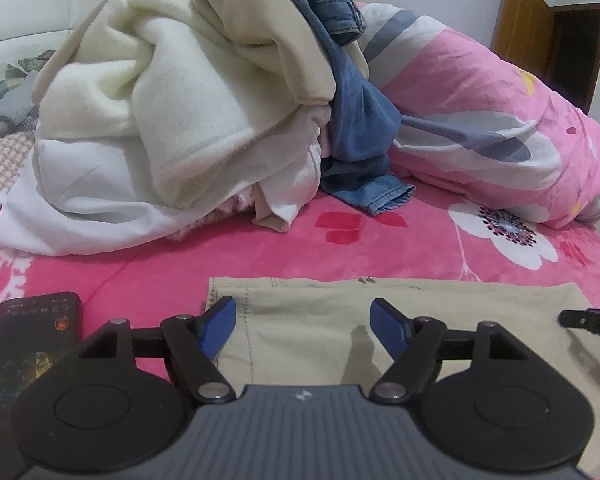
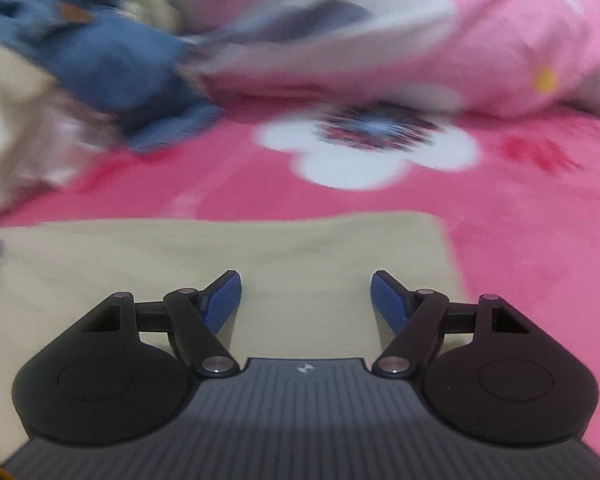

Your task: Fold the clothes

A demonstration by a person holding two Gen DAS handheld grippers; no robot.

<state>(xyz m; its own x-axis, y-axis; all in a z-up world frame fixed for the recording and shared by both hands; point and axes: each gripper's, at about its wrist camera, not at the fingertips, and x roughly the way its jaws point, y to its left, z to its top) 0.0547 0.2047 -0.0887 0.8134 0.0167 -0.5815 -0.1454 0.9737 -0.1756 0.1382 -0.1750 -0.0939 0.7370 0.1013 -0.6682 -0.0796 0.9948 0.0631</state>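
Khaki garment [image 1: 400, 320] lies flat on the bed [image 1: 260, 248], spread directly under and ahead of both tongs. Far edge is straight; its long axis runs left–right across both views. A stitched seam and two small studs sit by the far edge, so that edge may be a waistband or hem; cannot tell which.

Left tongs [image 1: 303, 318]: released, jaws wide, nothing between them, over the garment's left part near its left edge. Right tongs [image 2: 306, 294]: also released and bare, over the right part, the right edge [image 2: 452, 256] just beyond. Right view is blurred.

Each edge is nearer its own-side tongs; a fold across the long axis would likely start from one of these ends.

Unfolded pile [image 1: 172, 112] of cream and denim sits well behind, toward the left. Pink quilt [image 1: 500, 92] at back right. Phone [image 1: 32, 344] lies left of the garment.

Garment's flatness fits either a piece laid out for folding or one partly folded.
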